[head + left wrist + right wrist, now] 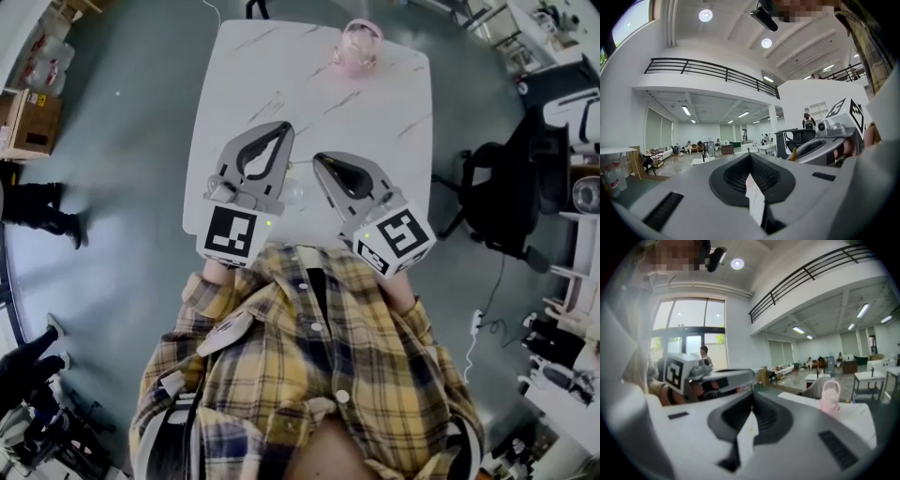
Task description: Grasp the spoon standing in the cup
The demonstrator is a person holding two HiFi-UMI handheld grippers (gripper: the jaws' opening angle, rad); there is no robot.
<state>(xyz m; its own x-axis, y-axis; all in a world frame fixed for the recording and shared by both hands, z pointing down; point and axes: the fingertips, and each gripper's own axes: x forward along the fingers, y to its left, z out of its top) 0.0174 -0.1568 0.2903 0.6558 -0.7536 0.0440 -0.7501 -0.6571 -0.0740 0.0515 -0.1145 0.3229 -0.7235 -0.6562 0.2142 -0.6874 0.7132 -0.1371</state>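
A pink cup (pixel 359 47) stands near the far edge of the white marble table (pixel 272 75). It also shows in the right gripper view, small and blurred, as the pink cup (pixel 830 398). I cannot make out a spoon in it. My left gripper (pixel 281 127) and right gripper (pixel 320 158) hover side by side over the table's near edge, close to my chest and far from the cup. Both point away from me with their jaws closed together and nothing between them. The left gripper (pixel 750 155) looks out level over the room, as does the right gripper (pixel 752 395).
A black office chair (pixel 502 202) stands right of the table. A cardboard box (pixel 28 117) and a person's legs (pixel 37 211) are on the floor at the left. A pale rounded thing (pixel 294 192) lies between the grippers, too unclear to name.
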